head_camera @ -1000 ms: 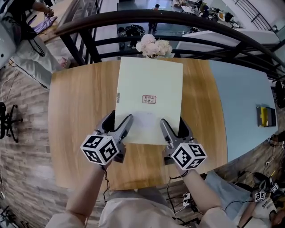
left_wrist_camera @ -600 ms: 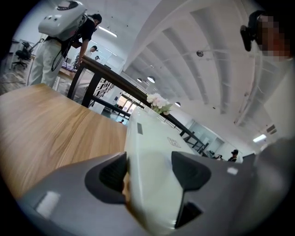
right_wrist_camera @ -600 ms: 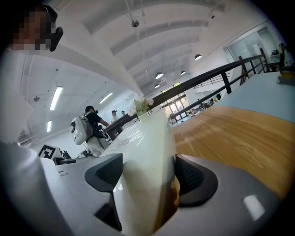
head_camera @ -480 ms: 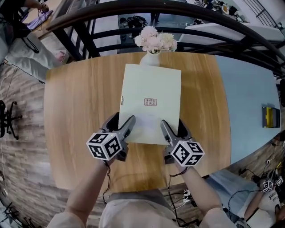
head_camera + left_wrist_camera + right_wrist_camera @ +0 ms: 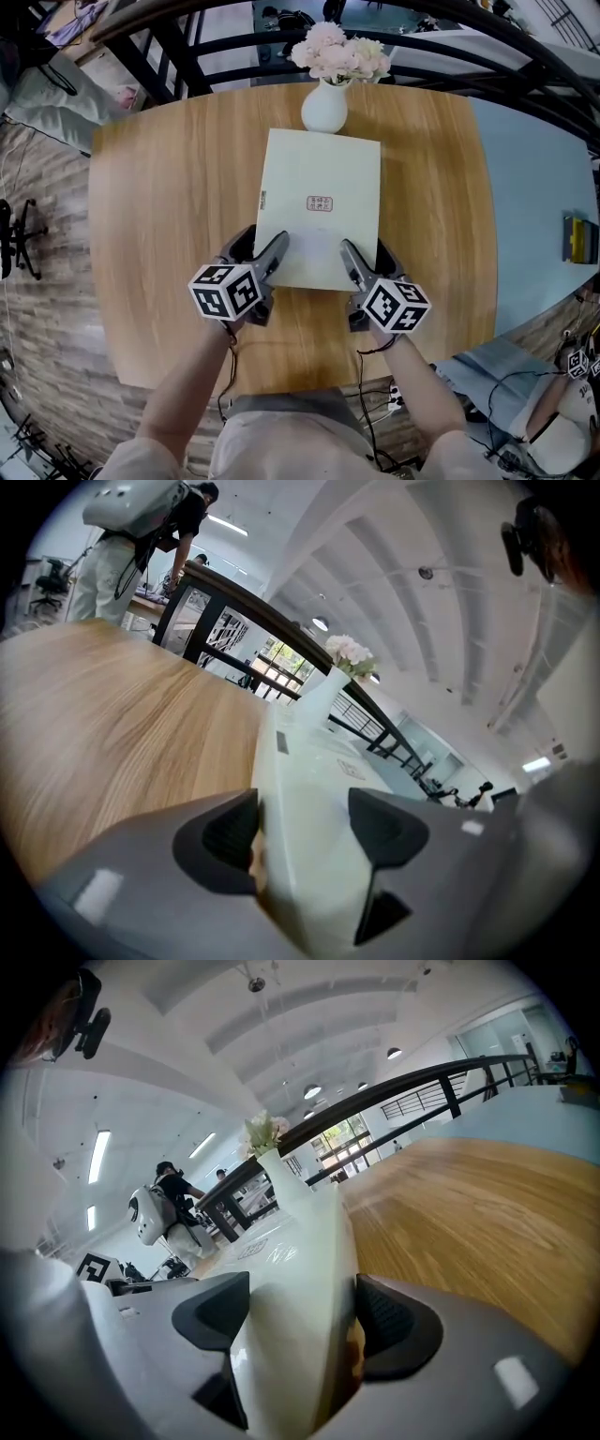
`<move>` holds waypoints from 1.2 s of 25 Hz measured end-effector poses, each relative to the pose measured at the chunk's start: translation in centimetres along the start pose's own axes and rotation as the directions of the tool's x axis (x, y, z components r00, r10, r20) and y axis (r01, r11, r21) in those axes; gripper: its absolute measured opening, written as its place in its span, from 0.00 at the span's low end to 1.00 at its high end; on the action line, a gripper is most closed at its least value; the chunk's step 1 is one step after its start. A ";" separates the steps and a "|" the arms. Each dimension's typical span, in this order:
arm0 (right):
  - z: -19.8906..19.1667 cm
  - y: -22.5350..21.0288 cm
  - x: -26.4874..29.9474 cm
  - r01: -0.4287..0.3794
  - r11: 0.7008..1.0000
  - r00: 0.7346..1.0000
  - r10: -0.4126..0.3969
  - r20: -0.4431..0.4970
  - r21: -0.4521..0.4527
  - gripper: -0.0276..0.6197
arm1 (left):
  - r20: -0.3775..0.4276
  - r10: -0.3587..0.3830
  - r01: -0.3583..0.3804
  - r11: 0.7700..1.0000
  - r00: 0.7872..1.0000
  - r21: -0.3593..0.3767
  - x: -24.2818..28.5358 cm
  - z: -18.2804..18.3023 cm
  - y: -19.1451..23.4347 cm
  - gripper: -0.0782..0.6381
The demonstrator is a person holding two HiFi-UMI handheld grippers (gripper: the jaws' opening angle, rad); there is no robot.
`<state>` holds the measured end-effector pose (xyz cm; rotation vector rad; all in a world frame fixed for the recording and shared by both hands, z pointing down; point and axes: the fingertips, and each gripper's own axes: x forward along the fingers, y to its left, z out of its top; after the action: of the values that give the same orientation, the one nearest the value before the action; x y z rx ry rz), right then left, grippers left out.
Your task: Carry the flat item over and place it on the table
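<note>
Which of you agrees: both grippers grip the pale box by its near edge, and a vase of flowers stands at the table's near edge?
Wrong on the vase: it stands at the far edge of the table, beyond the box, as the head view shows. The left gripper and right gripper do grip the box's near edge.

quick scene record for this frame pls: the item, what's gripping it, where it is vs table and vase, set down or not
item: pale flat box, small red stamp on top
left hand-held gripper: shut on the box's near edge, left side
right hand-held gripper: shut on the near edge, right side
position: over the middle of the wooden table, long side running away from the person
far edge: right by the white vase of pale flowers; contact cannot be told
set down: cannot tell
</note>
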<state>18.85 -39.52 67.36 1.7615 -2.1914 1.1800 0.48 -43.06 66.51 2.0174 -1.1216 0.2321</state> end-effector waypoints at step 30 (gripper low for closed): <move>0.1 3.1 -3.8 0.075 0.949 0.997 -0.071 0.024 -0.306 0.43 | 0.010 0.096 -0.096 0.988 0.995 0.123 -4.8 -1.2 0.5 0.38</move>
<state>17.42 -36.43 63.75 1.7033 -2.1543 0.7627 -2.47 -39.34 65.16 2.0740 -1.2354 0.3544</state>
